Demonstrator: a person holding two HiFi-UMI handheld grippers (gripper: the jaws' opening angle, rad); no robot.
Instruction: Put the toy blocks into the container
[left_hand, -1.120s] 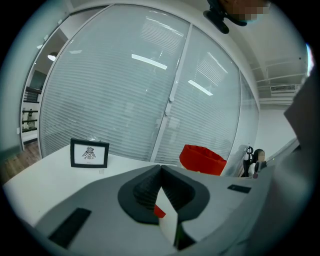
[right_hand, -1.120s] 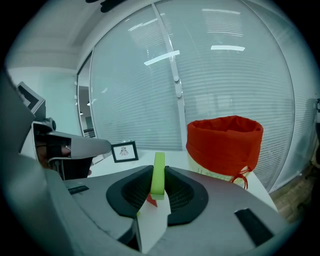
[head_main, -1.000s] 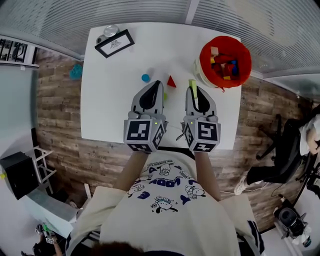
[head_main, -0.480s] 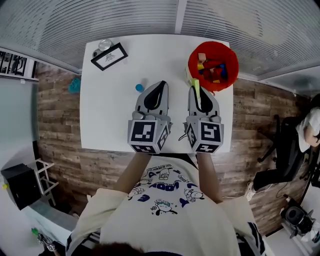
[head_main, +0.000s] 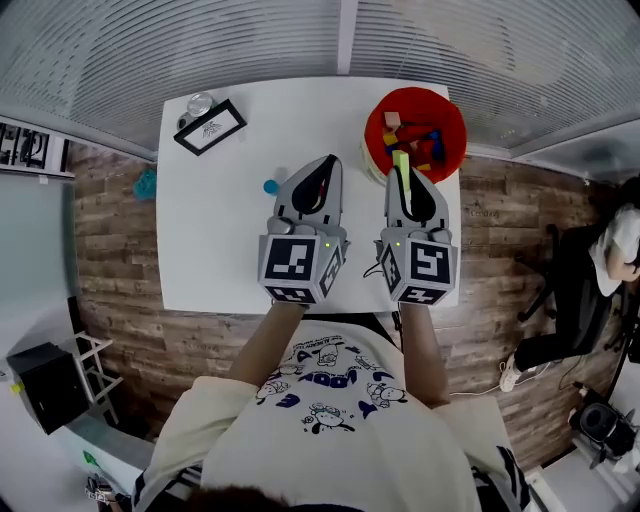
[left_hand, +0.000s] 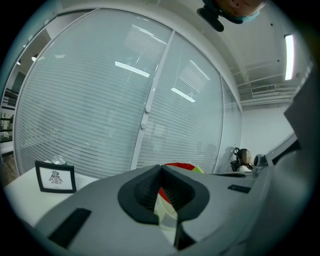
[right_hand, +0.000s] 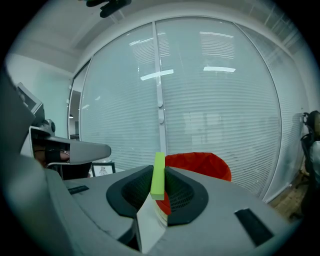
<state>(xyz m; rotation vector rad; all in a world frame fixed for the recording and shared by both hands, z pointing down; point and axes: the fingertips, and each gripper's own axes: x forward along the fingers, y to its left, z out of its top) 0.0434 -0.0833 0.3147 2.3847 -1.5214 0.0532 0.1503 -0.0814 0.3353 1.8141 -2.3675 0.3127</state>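
The right gripper's (head_main: 403, 178) fingers pinch a lime-green block (right_hand: 158, 179) upright, just beside the red container (head_main: 456, 126), which holds other blocks (head_main: 420, 138) at the table's (head_main: 220, 250) far right. The left gripper's (left_hand: 160, 169) fingers meet at the tips, gripping nothing. 1 blue block (head_main: 270, 186) lies left of it.

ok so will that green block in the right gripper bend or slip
The lime green block looks rigid: it stands straight with no sag, so it is probably stiff. It is thin, so likely light. The right gripper pinches its smooth flat faces at the jaw tips, with one end sticking out, so it might pivot or slide if jolted.
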